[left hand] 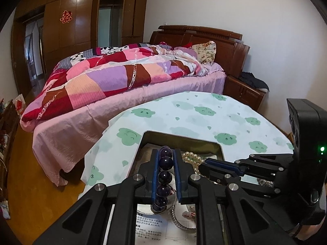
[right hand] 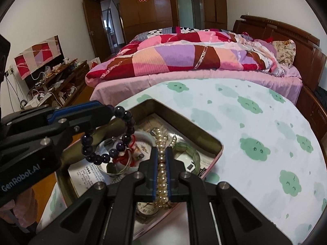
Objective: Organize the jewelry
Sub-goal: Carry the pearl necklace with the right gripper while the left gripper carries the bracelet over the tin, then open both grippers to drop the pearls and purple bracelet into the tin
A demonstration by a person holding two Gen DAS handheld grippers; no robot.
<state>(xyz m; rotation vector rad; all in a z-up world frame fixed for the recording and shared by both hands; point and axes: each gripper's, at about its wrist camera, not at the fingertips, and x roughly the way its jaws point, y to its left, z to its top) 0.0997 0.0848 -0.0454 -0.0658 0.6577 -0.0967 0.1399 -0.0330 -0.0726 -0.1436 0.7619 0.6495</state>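
Right now your left gripper (left hand: pixel 166 153) is clenched on a dark purple bead bracelet (left hand: pixel 164 175), the beads lined up between its blue pads; from the right wrist view the rest of that bracelet (right hand: pixel 108 136) hangs as a loop below the fingers, at about 9 o'clock from your other tool. Your right gripper (right hand: pixel 162 153) is clamped on a pearl bracelet (right hand: pixel 162 163), whose free end pokes out past the fingertips toward 12 o'clock. Both pieces hang over the open metal tin (right hand: pixel 212 140), which sits on the table under a cloud-print cloth (right hand: pixel 255 126). Inside the tin, at 10 o'clock from the pearls, lie a silver bangle (right hand: pixel 114 169) with a red cord; a green bangle (right hand: pixel 190 151) sits at 2 o'clock, and a small watch face (right hand: pixel 146 209) shows at 6 o'clock under your right fingers. A bed (left hand: pixel 126 77) with a patchwork quilt stands beyond the table at 12 o'clock
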